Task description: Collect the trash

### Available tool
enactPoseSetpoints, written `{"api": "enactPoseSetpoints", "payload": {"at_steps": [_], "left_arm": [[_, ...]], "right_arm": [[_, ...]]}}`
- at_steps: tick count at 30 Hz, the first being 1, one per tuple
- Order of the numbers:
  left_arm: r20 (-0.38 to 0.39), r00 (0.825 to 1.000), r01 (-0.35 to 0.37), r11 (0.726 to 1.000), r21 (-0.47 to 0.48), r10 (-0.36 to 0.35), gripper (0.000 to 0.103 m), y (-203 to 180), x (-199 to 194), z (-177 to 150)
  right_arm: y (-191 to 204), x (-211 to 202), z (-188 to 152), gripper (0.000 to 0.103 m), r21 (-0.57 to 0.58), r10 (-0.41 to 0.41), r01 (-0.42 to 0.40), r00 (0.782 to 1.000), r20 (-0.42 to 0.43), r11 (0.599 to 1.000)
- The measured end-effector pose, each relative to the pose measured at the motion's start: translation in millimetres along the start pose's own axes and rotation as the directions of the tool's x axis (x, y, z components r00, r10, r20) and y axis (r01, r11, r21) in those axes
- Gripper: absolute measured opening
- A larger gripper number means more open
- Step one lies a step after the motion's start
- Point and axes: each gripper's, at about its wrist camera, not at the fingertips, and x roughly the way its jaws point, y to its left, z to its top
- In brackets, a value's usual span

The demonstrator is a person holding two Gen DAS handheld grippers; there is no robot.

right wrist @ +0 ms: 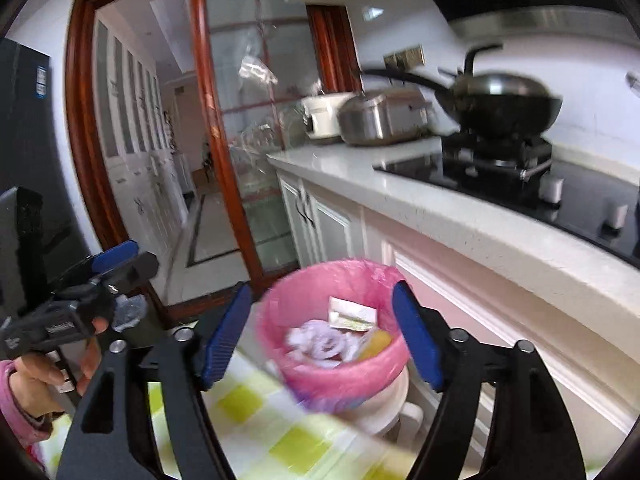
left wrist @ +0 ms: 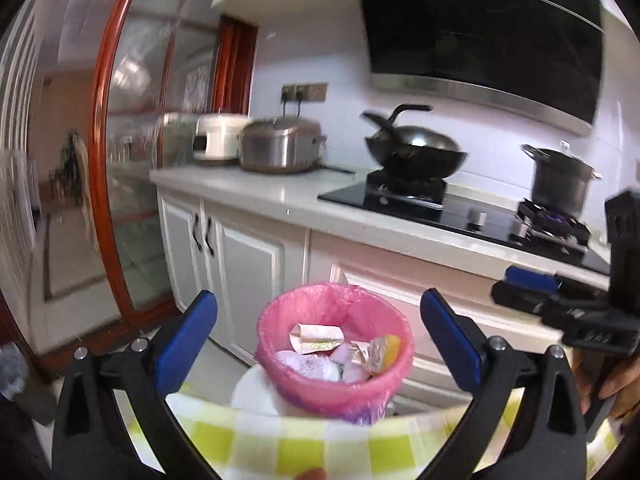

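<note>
A small bin with a pink liner (left wrist: 335, 346) stands just past the edge of a green-checked tablecloth (left wrist: 280, 444). It holds crumpled paper and wrappers (left wrist: 316, 338). My left gripper (left wrist: 318, 344) is open and empty, its blue pads wide on either side of the bin's line of sight. My right gripper (right wrist: 320, 338) is open and empty too, framing the same bin (right wrist: 332, 336) with trash (right wrist: 352, 314) inside. Each gripper shows in the other's view: the right one (left wrist: 560, 300), the left one (right wrist: 80, 300).
A white counter (left wrist: 280, 200) runs behind the bin, with a black hob, a wok (left wrist: 416, 152), a steel pot (left wrist: 560, 180) and cookers (left wrist: 280, 144). White cabinet doors (left wrist: 240, 272) are below. A red-framed glass door (right wrist: 240, 140) opens to the left.
</note>
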Motion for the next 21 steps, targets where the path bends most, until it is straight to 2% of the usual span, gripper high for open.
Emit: {"api": "enactPoseSetpoints", "payload": {"at_steps": [4, 10, 14, 16, 19, 21], "left_arm": [[0.018, 1.000, -0.003, 0.999, 0.044, 0.002, 0.098, -18.3, -65.5, -1.0], [0.028, 0.999, -0.033, 0.999, 0.034, 0.032, 0.099, -31.8, -140.0, -30.7], [0.009, 1.000, -0.025, 1.000, -0.007, 0.025, 0.099, -30.8, -181.8, -47.6], [0.009, 0.999, -0.047, 0.999, -0.013, 0.047, 0.099, -32.7, -196.4, -50.5], [0.015, 0.996, -0.084, 0.996, -0.003, 0.084, 0.099, -41.2, -220.9, -50.1], [0.035, 0.996, -0.084, 0.996, 0.015, 0.084, 0.099, -48.2, -235.4, -49.8]], "right_arm": [[33.3, -70.2, -1.6, 0.085, -0.011, -0.002, 0.002, 0.999, 0.032, 1.000], [77.9, -149.3, -26.0, 0.085, -0.036, -0.064, 0.066, 0.995, 0.071, 0.997], [97.7, -187.1, -49.0, 0.085, -0.013, -0.100, 0.101, 0.994, 0.048, 0.995], [105.6, -200.0, -58.6, 0.085, 0.003, -0.116, 0.116, 0.993, 0.029, 0.993], [113.9, -219.9, -73.5, 0.085, 0.049, -0.148, 0.147, 0.989, 0.008, 0.988], [118.9, -232.4, -82.2, 0.085, 0.063, -0.152, 0.150, 0.988, 0.016, 0.987]]}}
